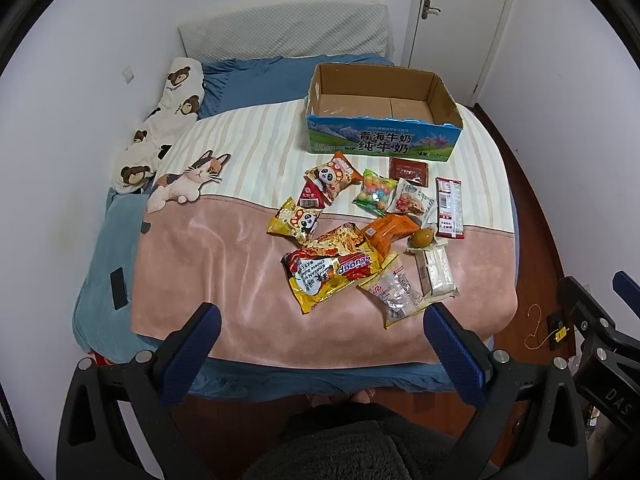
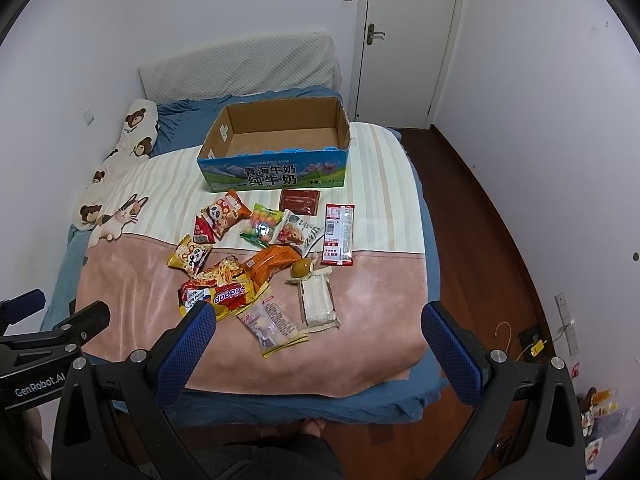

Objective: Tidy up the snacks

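Note:
Several snack packets lie scattered on the bed's pink and striped blanket (image 1: pixel 224 264): a large noodle bag (image 1: pixel 332 272) (image 2: pixel 216 296), two panda bags (image 1: pixel 334 176) (image 2: pixel 222 214), a candy bag (image 1: pixel 376 192) (image 2: pixel 264 224), a red strip packet (image 1: pixel 449 208) (image 2: pixel 339 234), a white bar pack (image 1: pixel 437 272) (image 2: pixel 318 306). An empty open milk carton box (image 1: pixel 384 140) (image 2: pixel 276 174) stands behind them. My left gripper (image 1: pixel 320 320) and right gripper (image 2: pixel 318 320) are both open and empty, held above the bed's near edge.
A bear-print pillow (image 1: pixel 176 92) (image 2: pixel 136 128) and cat print lie at the left. A dark phone (image 1: pixel 119 288) lies on the blue sheet. A door (image 2: pixel 408 40) is at the back, wood floor (image 2: pixel 480 240) to the right.

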Action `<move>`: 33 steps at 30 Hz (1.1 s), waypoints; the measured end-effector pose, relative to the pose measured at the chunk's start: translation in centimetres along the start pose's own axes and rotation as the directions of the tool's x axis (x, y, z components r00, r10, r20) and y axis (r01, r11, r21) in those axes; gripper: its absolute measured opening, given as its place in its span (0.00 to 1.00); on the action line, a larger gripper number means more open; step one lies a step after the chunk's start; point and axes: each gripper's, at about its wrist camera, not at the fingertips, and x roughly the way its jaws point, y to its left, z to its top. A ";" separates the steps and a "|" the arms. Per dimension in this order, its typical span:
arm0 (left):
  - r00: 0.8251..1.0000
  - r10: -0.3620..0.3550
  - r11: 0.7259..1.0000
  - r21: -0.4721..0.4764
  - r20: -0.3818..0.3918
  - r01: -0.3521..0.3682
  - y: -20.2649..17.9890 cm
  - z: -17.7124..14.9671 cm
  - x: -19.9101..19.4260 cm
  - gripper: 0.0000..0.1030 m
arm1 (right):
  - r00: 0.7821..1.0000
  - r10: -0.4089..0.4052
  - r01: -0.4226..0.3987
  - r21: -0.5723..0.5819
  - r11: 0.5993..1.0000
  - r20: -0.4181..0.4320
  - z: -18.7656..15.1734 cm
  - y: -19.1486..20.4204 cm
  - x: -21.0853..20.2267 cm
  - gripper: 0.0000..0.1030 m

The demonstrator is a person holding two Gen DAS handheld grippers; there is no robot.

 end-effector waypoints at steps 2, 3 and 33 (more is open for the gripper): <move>1.000 -0.001 1.000 -0.002 0.001 0.001 0.1 0.0 0.0 1.00 | 1.000 0.001 -0.001 -0.001 1.000 0.002 0.1 0.0 -0.1 1.00; 1.000 -0.001 1.000 -0.001 0.002 0.001 0.1 0.0 0.0 1.00 | 1.000 0.002 -0.002 -0.001 1.000 0.002 0.1 0.1 -0.1 1.00; 1.000 -0.004 1.000 0.012 0.010 0.004 0.2 0.9 0.2 1.00 | 1.000 0.005 -0.005 0.007 1.000 0.006 0.9 0.1 0.4 1.00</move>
